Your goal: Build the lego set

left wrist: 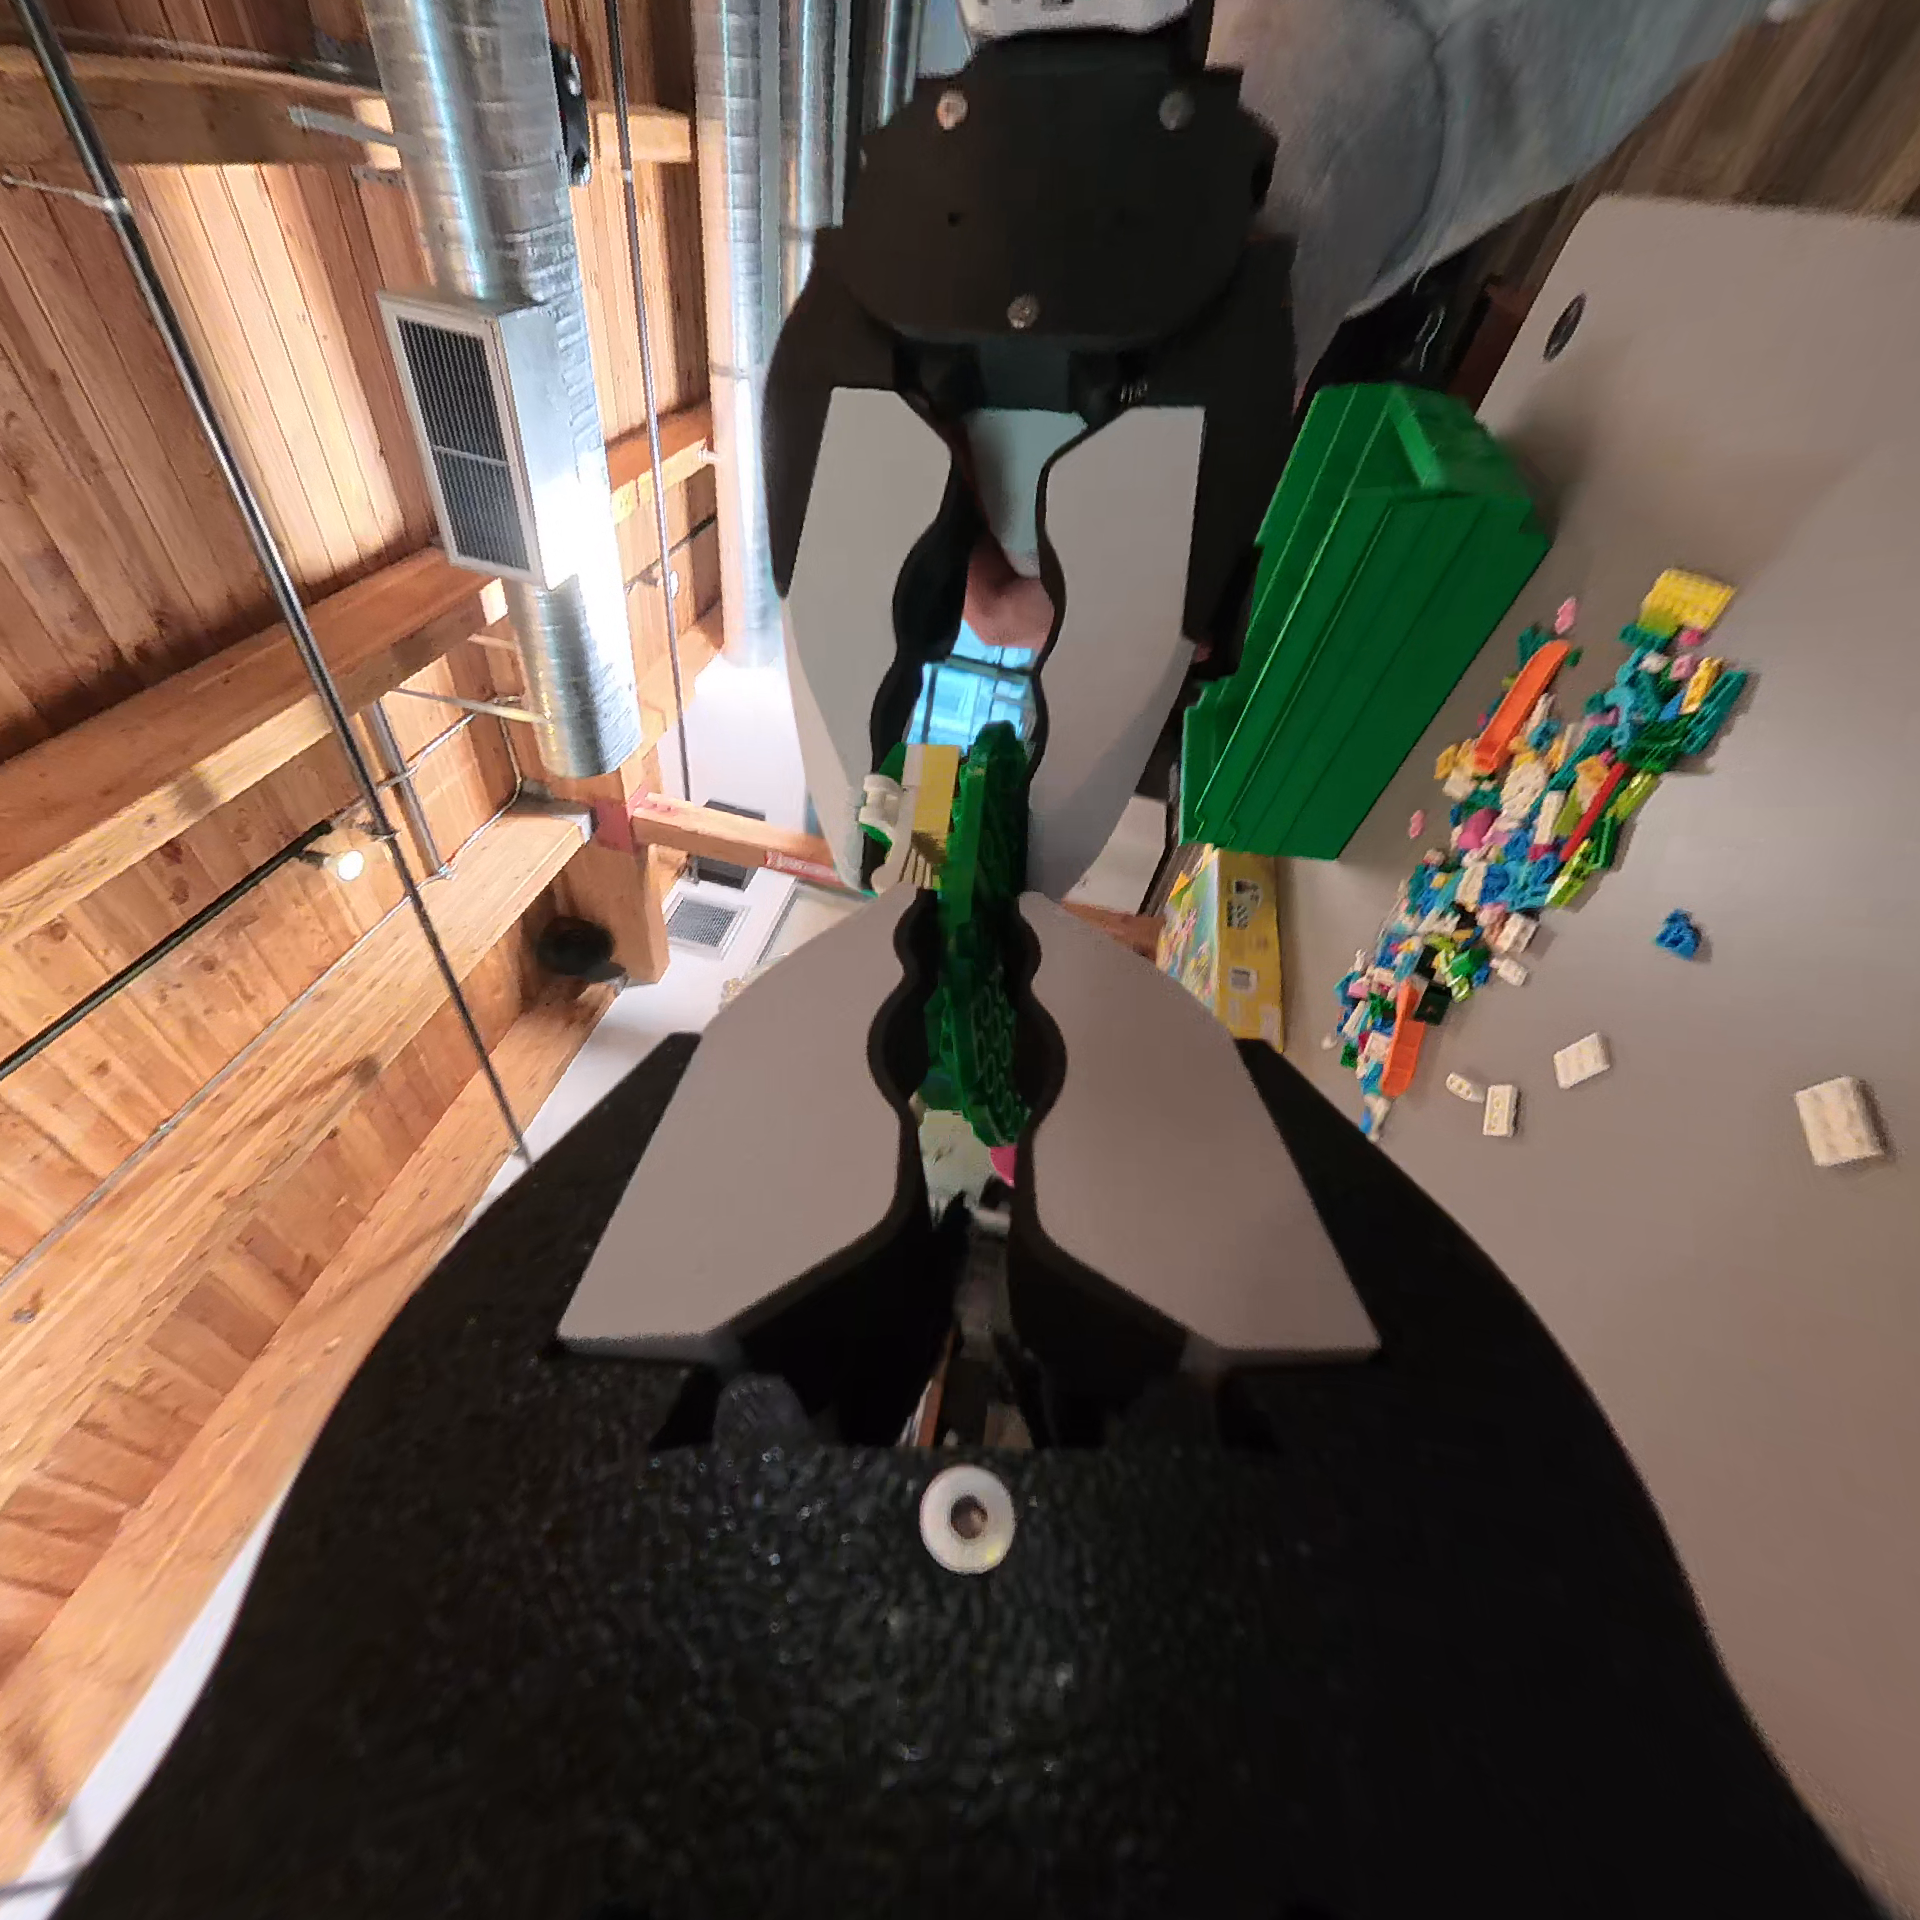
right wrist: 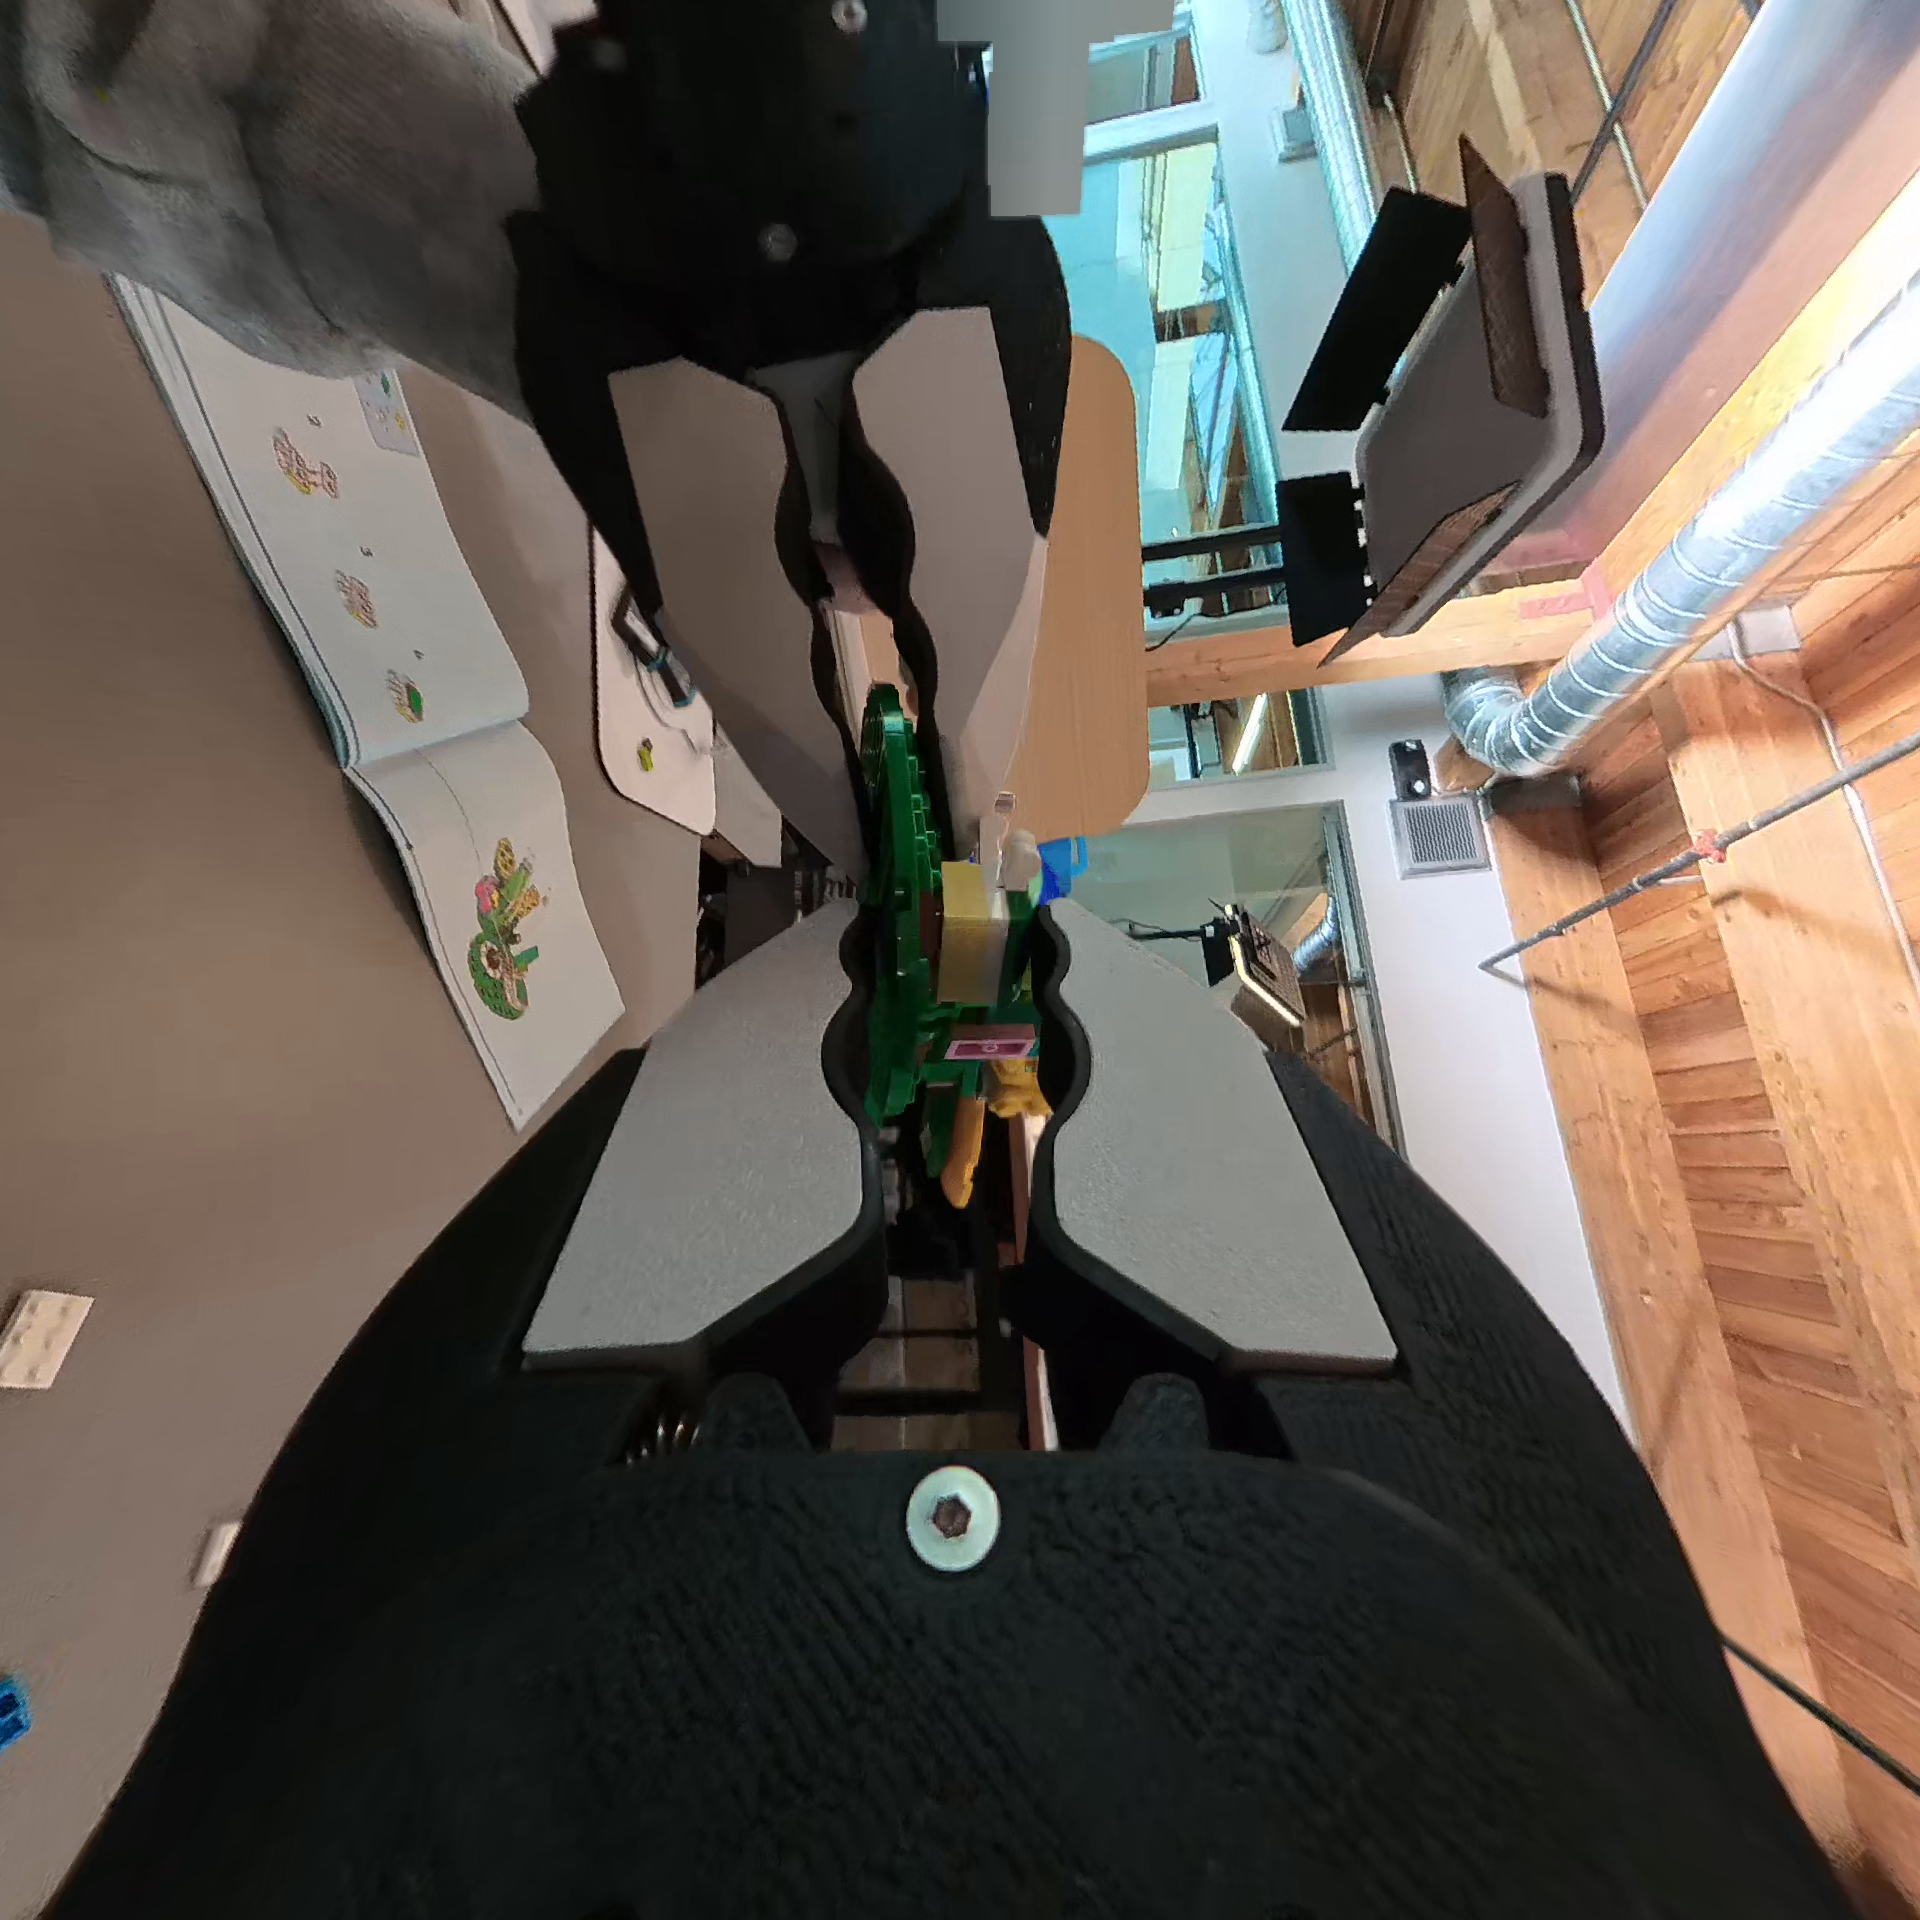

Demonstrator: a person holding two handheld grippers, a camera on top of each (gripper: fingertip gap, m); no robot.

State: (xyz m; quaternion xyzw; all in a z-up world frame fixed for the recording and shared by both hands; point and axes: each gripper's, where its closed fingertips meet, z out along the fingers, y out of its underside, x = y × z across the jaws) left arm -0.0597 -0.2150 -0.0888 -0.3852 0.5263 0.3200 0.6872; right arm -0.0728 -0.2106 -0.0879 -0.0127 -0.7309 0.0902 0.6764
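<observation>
We see the green lego build [left wrist: 987,935] at the centre of both frames, held edge-on in the air. Our left gripper [left wrist: 961,914] is clamped narrowly on its round plate; our right gripper [right wrist: 951,925] grips the opposite side, around the yellow brick [right wrist: 971,930]. Their tips nearly meet, leaving little room between them. In the right of the left view, the grey table [left wrist: 1662,1351] carries a loose brick pile [left wrist: 1538,831] beside a green bin [left wrist: 1371,623]. An open instruction booklet [right wrist: 416,727] lies at the right view's left.

Black textured tool [left wrist: 966,925], grey wavy pads [left wrist: 769,1143], grey sleeve [left wrist: 1507,156]
</observation>
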